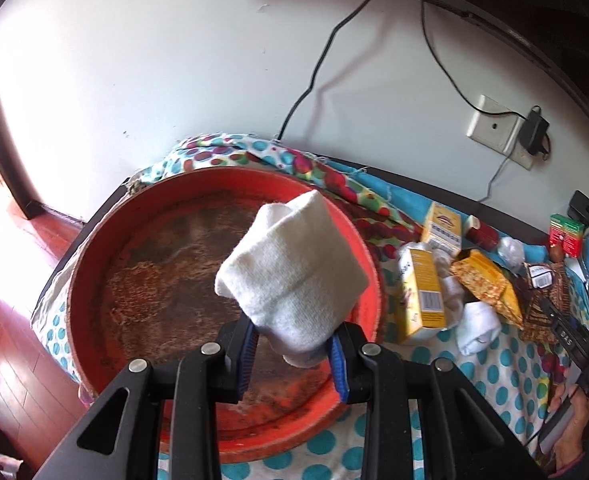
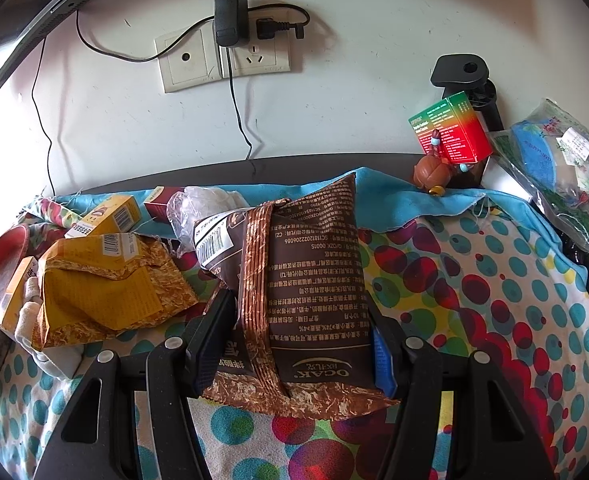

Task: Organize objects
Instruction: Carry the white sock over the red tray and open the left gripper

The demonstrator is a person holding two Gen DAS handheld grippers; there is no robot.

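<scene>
White knitted cloth, a rolled sock point(image 1: 294, 276), is pinched between the blue-padded jaws of the left gripper point(image 1: 292, 354), which holds it in the air above the round orange-red tray with the stained, rusty-looking bottom point(image 1: 142, 276). That tray sits at the left end of the tabletop, on the spotted cloth in teal, red and yellow dots point(image 1: 506, 372), close to the white wall. Just beside the tray's right rim lies a yellow cardboard box point(image 1: 424, 292), with a second yellow box point(image 1: 444, 226) farther back toward the wall, more white socks point(image 1: 478, 328) between and in front of them, and a crumpled yellow and gold foil packet point(image 1: 490, 284) to their right. A small dark red box point(image 1: 482, 232) lies near the back edge. The right gripper point(image 2: 294, 346) is closed on a puffy brown snack bag printed with white text point(image 2: 314, 264), its jaws pressing the bag's two sides while the bag's lower seam rests on the spotted cloth. At the back right corner a green and red carton point(image 2: 454, 128) leans against a black stand, with a small brown figurine point(image 2: 434, 174) in front of it and a clear plastic bag of blue items point(image 2: 562, 160) at the right edge.
</scene>
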